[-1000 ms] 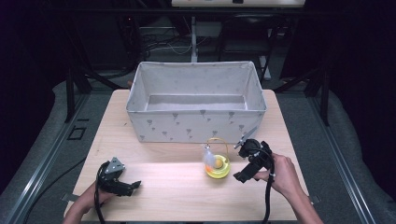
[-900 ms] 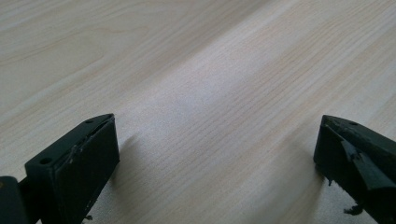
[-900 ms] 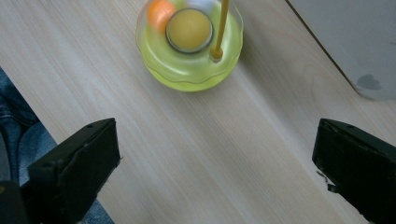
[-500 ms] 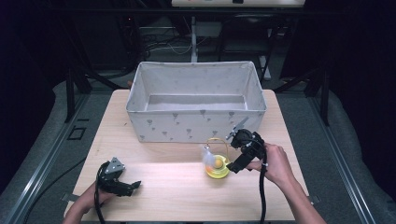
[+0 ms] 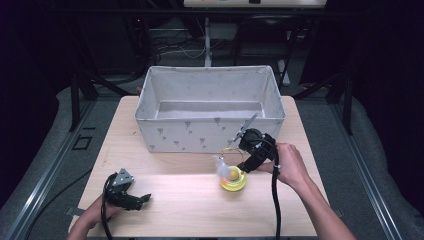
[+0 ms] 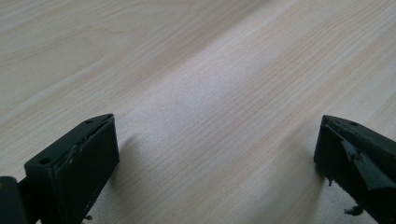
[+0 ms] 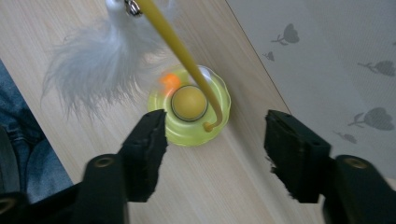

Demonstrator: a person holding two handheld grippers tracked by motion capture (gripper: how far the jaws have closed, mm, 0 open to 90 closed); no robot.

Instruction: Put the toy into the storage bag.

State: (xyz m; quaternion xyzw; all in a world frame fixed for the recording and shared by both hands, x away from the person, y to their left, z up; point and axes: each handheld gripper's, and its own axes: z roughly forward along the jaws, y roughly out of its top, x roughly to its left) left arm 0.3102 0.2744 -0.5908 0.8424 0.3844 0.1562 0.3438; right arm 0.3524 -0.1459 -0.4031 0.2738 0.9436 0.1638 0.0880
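Moved: right gripper (image 5: 243, 161) has come in from the bench's right toward the toy, its fingers closing partway, nothing pinched between them.
Bench (image 5: 165, 207): pale wood.
Fabric bin (image 5: 210, 132): grey, at the far side.
Left gripper (image 5: 141, 199): near-left corner, unmoved, fingers spread wide over bare wood.
Cat toy (image 5: 232, 178): yellow-green disc with ball, arched wand and white feather, just before the bin.

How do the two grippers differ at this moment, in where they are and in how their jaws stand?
The left gripper rests low at the table's near left corner; the right gripper hangs above the yellow-green toy by the fabric bin.
The left gripper's jaws stand wide over bare wood; the right gripper's jaws have just been closing, with the toy below them, not gripped.
Both are black, each in one hand.
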